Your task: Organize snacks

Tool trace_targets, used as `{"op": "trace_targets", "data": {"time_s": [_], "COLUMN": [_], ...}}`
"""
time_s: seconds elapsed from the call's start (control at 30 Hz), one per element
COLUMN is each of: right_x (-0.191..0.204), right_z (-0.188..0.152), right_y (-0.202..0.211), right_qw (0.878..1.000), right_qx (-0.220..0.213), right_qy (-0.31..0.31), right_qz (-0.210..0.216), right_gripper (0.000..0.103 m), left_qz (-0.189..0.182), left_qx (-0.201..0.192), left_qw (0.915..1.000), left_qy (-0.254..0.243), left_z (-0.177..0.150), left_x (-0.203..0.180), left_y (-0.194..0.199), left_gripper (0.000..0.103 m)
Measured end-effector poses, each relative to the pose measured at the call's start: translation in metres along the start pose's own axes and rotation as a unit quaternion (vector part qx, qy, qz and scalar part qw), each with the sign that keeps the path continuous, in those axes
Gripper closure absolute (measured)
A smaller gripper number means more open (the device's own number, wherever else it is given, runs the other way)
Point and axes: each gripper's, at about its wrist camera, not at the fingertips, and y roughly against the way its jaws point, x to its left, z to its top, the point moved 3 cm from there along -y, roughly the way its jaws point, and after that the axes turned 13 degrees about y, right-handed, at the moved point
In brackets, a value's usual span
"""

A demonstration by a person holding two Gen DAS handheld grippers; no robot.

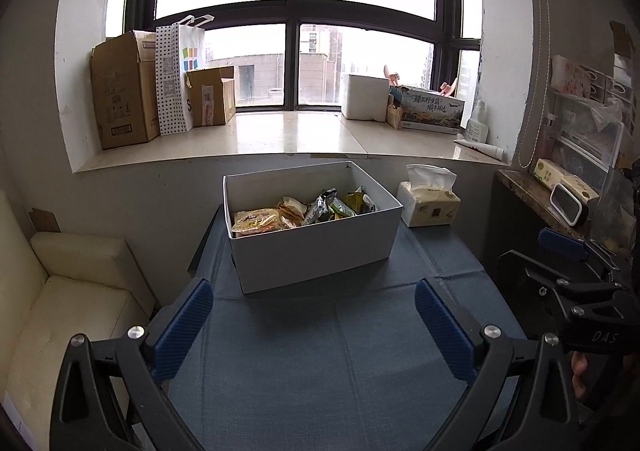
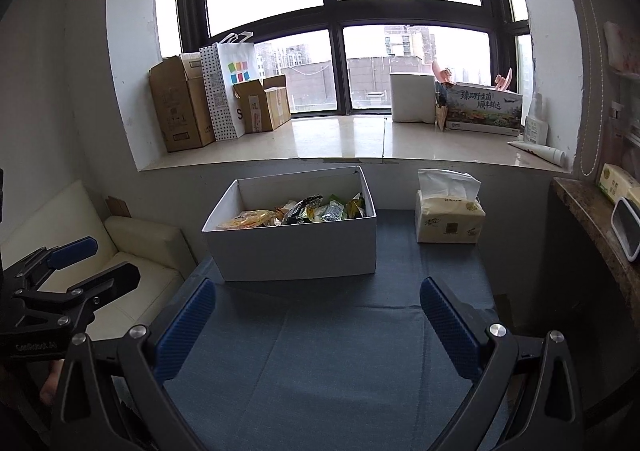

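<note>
White cardboard box (image 1: 312,247) of snack packets (image 1: 304,209) near far edge of blue-clothed surface (image 1: 320,351), tissue pack (image 1: 429,203) beside. Left hand-held gripper (image 1: 314,325) and right hand-held gripper (image 2: 316,325) both spread wide, empty.

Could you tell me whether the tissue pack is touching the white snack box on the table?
Apart. The right wrist view shows a strip of blue tablecloth between the white snack box and the tissue pack.
</note>
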Motion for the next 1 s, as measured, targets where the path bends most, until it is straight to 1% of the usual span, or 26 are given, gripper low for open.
{"op": "trace_targets", "data": {"time_s": [0.23, 0.83, 1.0], "right_x": [-0.0006, -0.0013, -0.0001], "right_z": [-0.0005, -0.0035, -0.0032], "right_y": [-0.0007, -0.0039, -0.0014], "right_qw": [1.0, 1.0, 1.0], "right_qx": [0.001, 0.006, 0.002], "right_qy": [0.0, -0.005, -0.004], "right_qz": [0.002, 0.01, 0.012], "right_gripper": [0.0, 0.0, 0.0], "left_qz": [0.0, -0.004, -0.004], "left_qx": [0.008, 0.018, 0.018], "left_qw": [1.0, 0.9998, 0.9998], "left_qy": [0.005, -0.001, -0.002], "left_z": [-0.0011, -0.0046, -0.0048], "left_x": [0.0028, -0.0001, -0.0005], "left_y": [-0.004, -0.0077, -0.0078], "left_gripper": [0.0, 0.0, 0.0]}}
